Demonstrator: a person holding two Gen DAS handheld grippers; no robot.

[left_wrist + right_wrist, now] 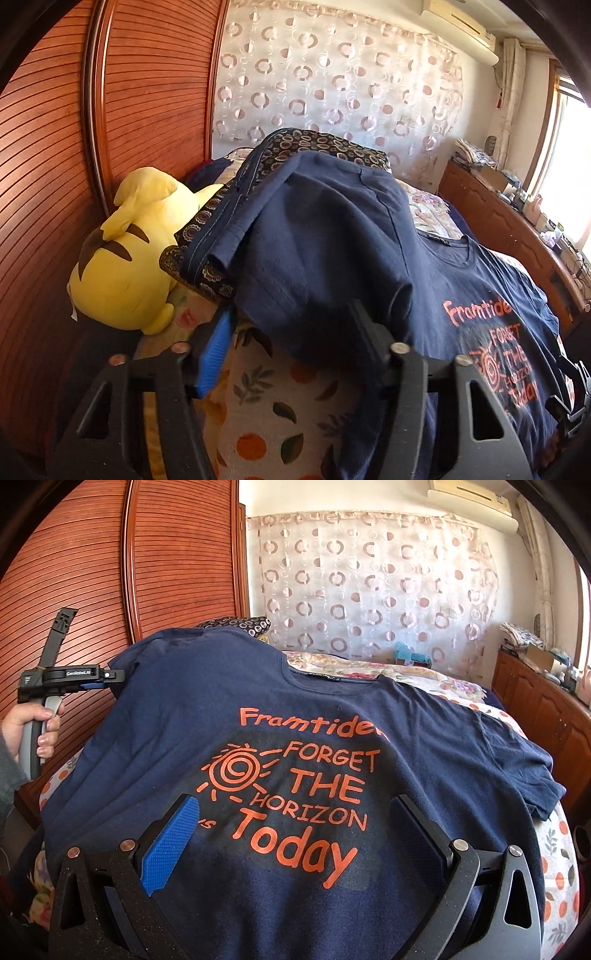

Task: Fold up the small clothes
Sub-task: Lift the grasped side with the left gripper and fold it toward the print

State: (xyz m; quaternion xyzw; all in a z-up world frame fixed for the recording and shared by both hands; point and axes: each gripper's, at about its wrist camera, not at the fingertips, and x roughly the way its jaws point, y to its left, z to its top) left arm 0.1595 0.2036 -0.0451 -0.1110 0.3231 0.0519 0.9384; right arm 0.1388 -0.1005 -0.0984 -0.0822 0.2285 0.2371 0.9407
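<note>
The right tool sits nearest the lens, its fingers spread wide and pinching nothing, hovering low over the printed chest of a navy T-shirt that lies face up across the bed. The shirt looks like thin cotton jersey: light, limp and not slippery, so it should drape and crease wherever it is lifted and will not hold a shape of its own. Best taken by a seam or hem, I would judge, at the shoulder, sleeve edge or bottom hem, where the doubled cloth gives the fingers something to bite (a pinch in the middle of the body would only raise a peak). The left tool has its fingers apart too, with the shirt's sleeve side draped over the right-hand finger; in the right wrist view it sits at the shirt's left edge near the shoulder, and whether it grips the cloth there I cannot tell. The orange print reads "Framtiden", "FORGET THE HORIZON" and "Today", beside a spiral sun; a small neck label is too small to read. The left tool's body carries white lettering that seems to say "GenRobot.AI". A yellow plush toy lies beside a patterned cushion near the wooden wardrobe.
</note>
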